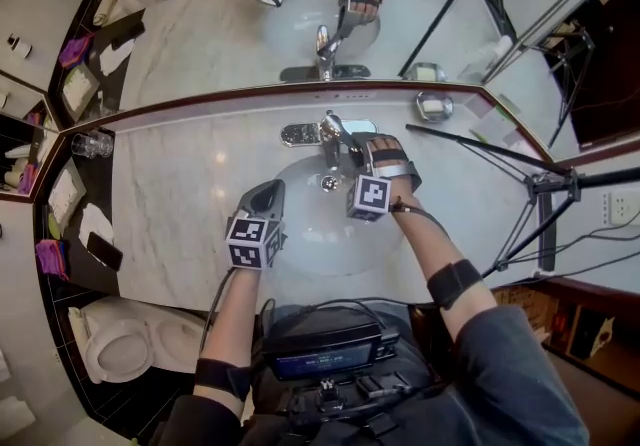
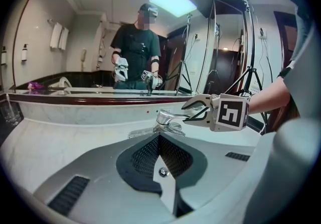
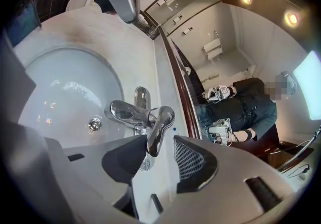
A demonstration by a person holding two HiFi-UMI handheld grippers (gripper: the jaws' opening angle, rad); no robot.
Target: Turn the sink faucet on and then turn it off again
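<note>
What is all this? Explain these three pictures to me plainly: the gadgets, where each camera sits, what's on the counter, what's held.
There is no robot here: a person holds a hand-worked claw in each hand. The head view looks down from the person's head. The other two views come from cameras riding on each claw. The left claw is shut and empty, above the sink basin. The right claw is open, with the faucet lever between its jaws, not squeezed. On the marble counter sits a small metal dish, and glasses stand at its far left.
</note>
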